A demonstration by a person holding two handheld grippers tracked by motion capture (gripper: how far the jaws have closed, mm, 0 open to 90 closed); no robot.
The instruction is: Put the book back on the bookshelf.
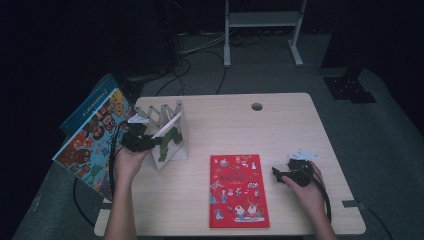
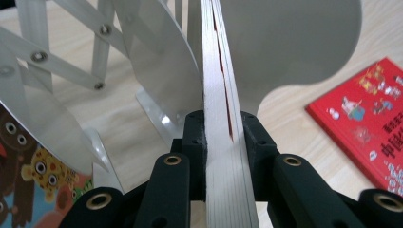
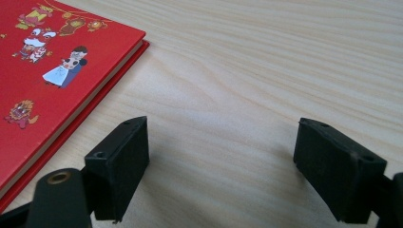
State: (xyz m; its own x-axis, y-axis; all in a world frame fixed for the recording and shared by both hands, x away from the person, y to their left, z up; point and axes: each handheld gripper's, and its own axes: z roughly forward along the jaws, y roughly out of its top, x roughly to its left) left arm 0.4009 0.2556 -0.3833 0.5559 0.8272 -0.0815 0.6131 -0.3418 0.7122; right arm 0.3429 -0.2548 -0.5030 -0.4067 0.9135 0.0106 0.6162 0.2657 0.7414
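Left claw (image 2: 223,142): it is clenching the page edge of a thin book (image 2: 219,95), one pad pressing on each cover; in the high view this claw (image 1: 150,141) is sitting at about 9 o'clock on the surface (image 1: 280,125).
Held book: in the high view it (image 1: 170,131) is tilting against the silver rack (image 1: 172,150), its white page edge facing up and a green picture showing on its cover (the title is too small to read).
Rack: it is standing at 9 to 10 o'clock on the surface, an accordion of crossed metal slats with rounded divider plates (image 2: 161,71); the held book is sitting just beside one plate, though whether it is touching the rack's base I cannot tell.
Right claw (image 3: 223,166): it is standing released, its two black pads well apart with bare wood between them, gripping nothing; in the high view it (image 1: 280,174) is resting at about 4 o'clock.
Red book (image 1: 238,190): it is lying flat at about 6 o'clock, near the right claw and apart from it; its corner (image 3: 57,71) is lying at 10 o'clock from that claw's pads.
Cartoon-animal book (image 1: 90,145): it is hanging off the surface's left edge at 9 o'clock.
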